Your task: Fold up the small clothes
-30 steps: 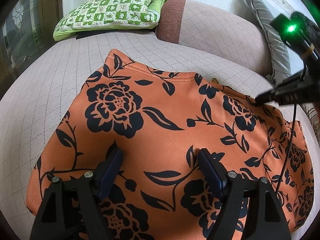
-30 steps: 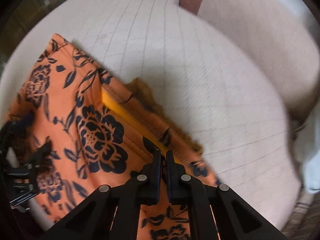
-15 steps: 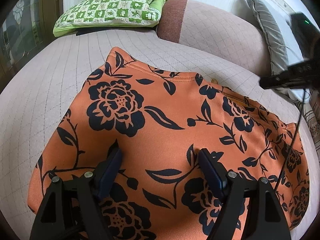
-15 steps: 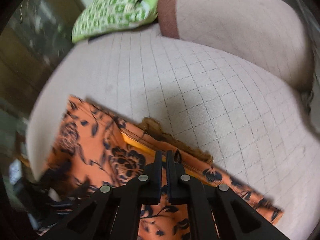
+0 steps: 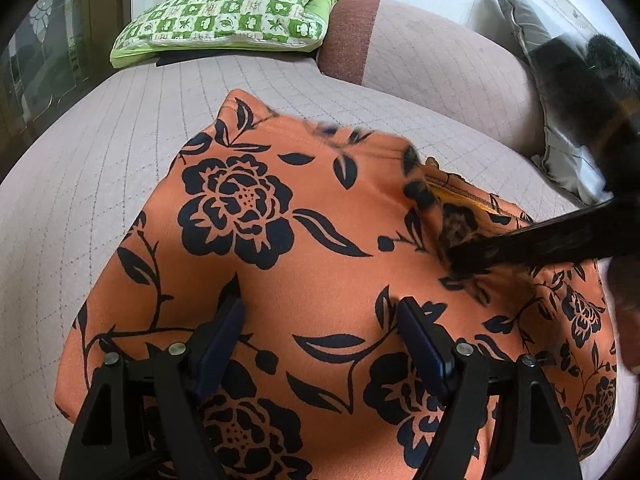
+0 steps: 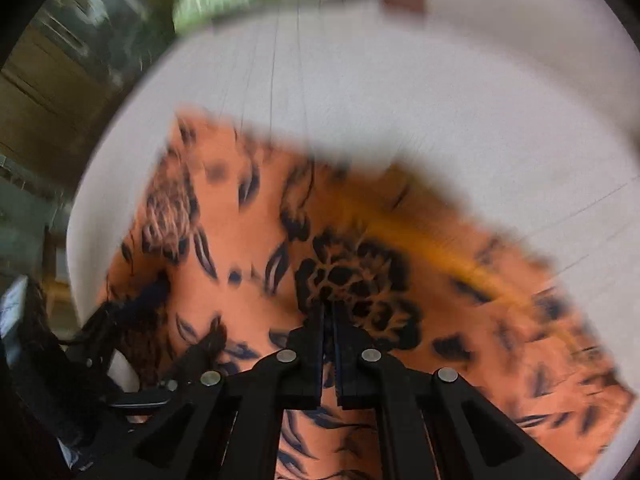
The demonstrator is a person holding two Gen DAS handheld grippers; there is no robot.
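An orange garment [image 5: 320, 272] with black flowers lies spread on the quilted sofa seat [image 5: 100, 160]. My left gripper [image 5: 320, 320] hovers low over its near middle, open, with only flat cloth under the wide gap. My right gripper [image 5: 456, 258] reaches in from the right, blurred, its tips down on the cloth near the yellow-lined edge [image 5: 460, 196]. In the right wrist view the right gripper [image 6: 329, 308] is shut over a black flower of the garment [image 6: 248, 280]. No fold of cloth shows between its fingers.
A green checked pillow [image 5: 228, 12] lies at the back of the seat, beside the sofa's brown-banded backrest [image 5: 440, 64]. A grey cushion [image 5: 560, 92] leans at the far right. Dark glass panels [image 5: 36, 64] stand beyond the seat's left edge.
The right gripper lifted off the garment's right edge, then swung down and inward onto the cloth near the lined edge. The garment's far edge is now blurred. The left gripper has kept still.
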